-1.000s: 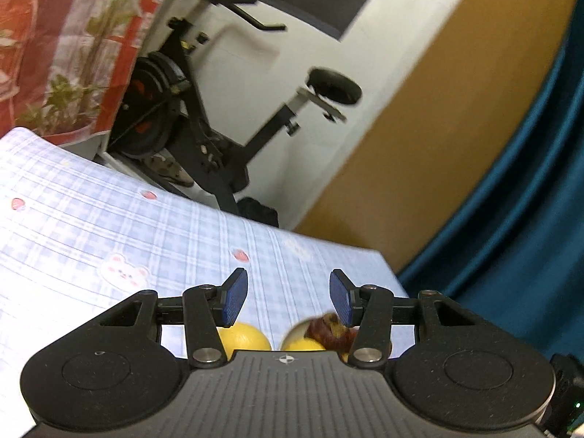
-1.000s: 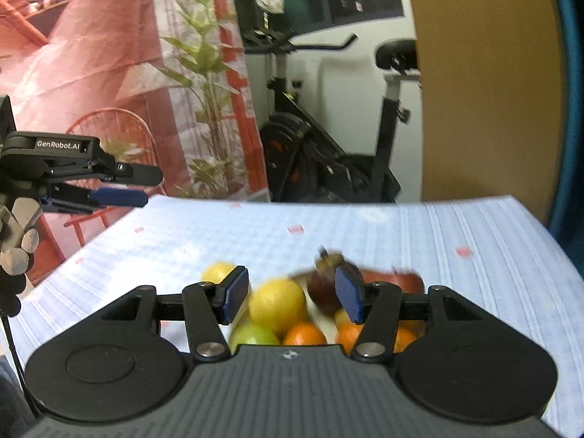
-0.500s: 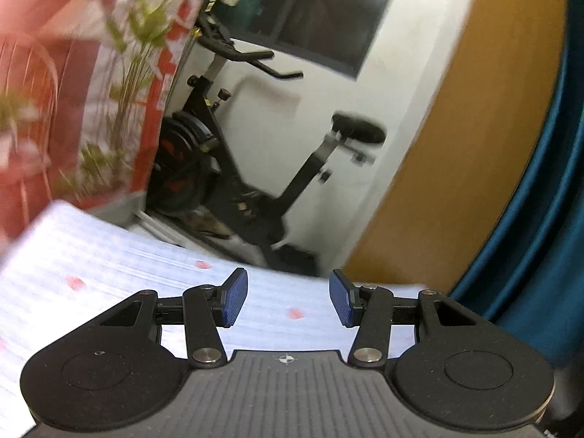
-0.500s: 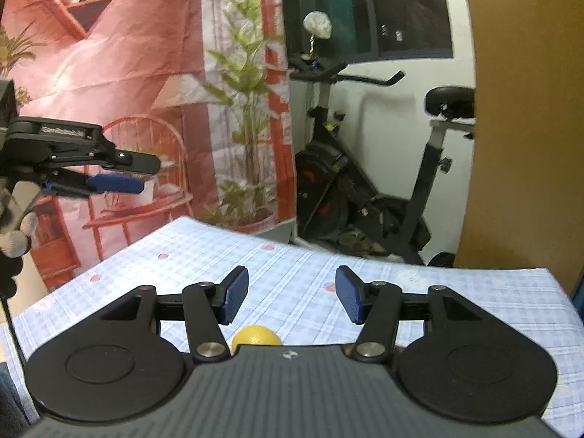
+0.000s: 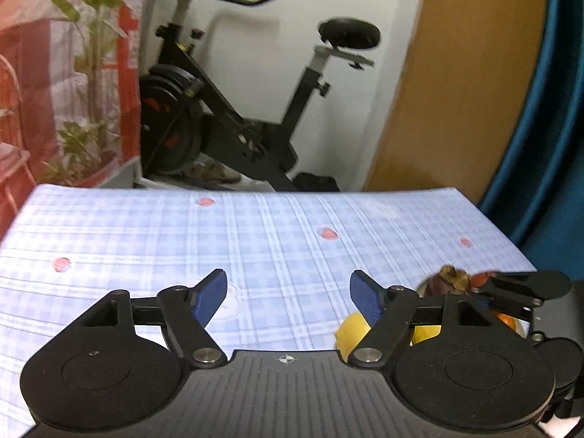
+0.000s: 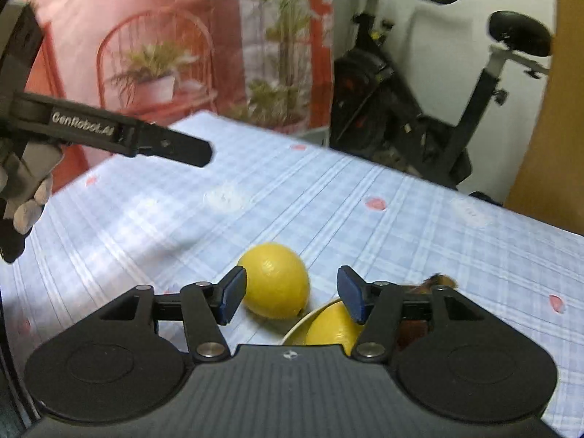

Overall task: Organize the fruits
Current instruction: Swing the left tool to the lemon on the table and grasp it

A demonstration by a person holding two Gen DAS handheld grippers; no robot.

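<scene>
A yellow lemon [image 6: 275,279] lies on the blue checked tablecloth [image 6: 365,189], just ahead of my right gripper [image 6: 292,299]. That gripper's jaws are opening and the pads touch nothing. A pale bowl [image 6: 310,319] below its right finger holds another yellow fruit [image 6: 328,325] and a dark mangosteen [image 6: 434,281]. My left gripper [image 5: 288,295] hangs over bare cloth, its jaws opening wide and empty. In the left wrist view the lemon [image 5: 352,332] and the mangosteen [image 5: 445,281] peek out behind its right finger.
A black exercise bike [image 5: 233,116] stands beyond the table's far edge, with a wooden panel [image 5: 456,84] and a blue curtain [image 5: 547,127] to the right. A gloved hand [image 6: 25,182] holds the left gripper [image 6: 197,153] at the upper left of the right wrist view.
Both grippers have tipped down toward the table and rolled level. The left jaws have spread wide. The lemon now shows in front of the right gripper's fingers.
</scene>
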